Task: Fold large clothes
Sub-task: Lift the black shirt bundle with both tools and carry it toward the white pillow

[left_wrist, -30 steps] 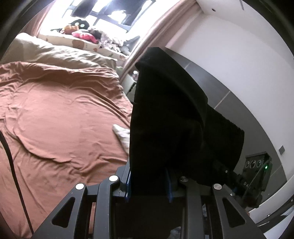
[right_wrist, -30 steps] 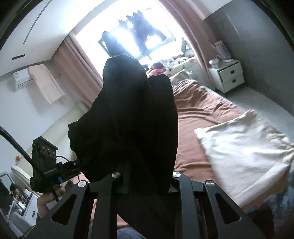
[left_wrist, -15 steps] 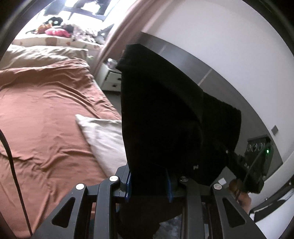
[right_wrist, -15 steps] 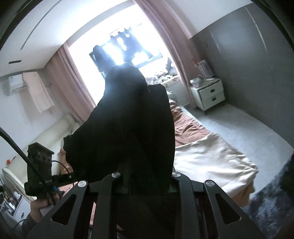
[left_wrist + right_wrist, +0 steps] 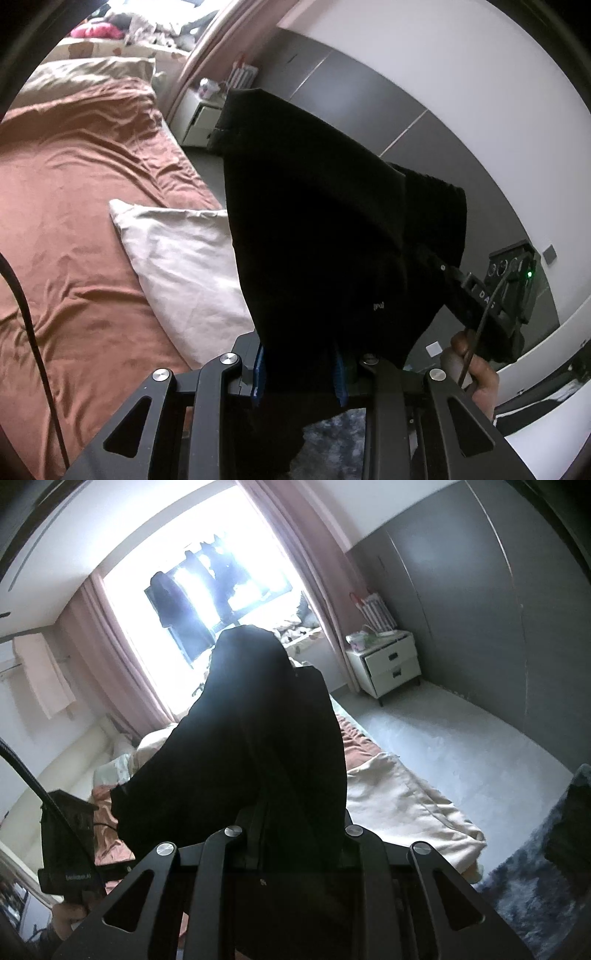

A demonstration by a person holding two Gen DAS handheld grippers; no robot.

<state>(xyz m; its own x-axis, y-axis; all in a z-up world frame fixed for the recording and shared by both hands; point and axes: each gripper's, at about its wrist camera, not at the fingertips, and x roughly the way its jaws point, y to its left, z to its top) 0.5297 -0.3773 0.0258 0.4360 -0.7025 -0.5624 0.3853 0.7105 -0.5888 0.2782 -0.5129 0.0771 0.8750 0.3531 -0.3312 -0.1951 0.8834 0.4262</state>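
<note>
A large black garment (image 5: 325,229) hangs in the air, stretched between both grippers. In the left wrist view my left gripper (image 5: 299,369) is shut on its lower edge, and the blue pads (image 5: 258,369) press the cloth from both sides. The right gripper's body (image 5: 506,291) shows at the right with a hand (image 5: 476,373) under it. In the right wrist view the black garment (image 5: 258,738) drapes over my right gripper (image 5: 295,827), which is shut on it; its fingertips are hidden by the cloth. The left gripper's body (image 5: 66,842) sits low at the left.
A bed with a rumpled brown sheet (image 5: 74,221) lies below and left, with a cream pillow (image 5: 184,258) at its near side. A white nightstand (image 5: 388,664) stands by the grey wall (image 5: 480,609). A grey rug (image 5: 535,867) covers the floor at the right.
Both views have swung to the right across the room. The bed has slid left and the cream pillow has come into the left wrist view. The garment stays gripped at both ends.
</note>
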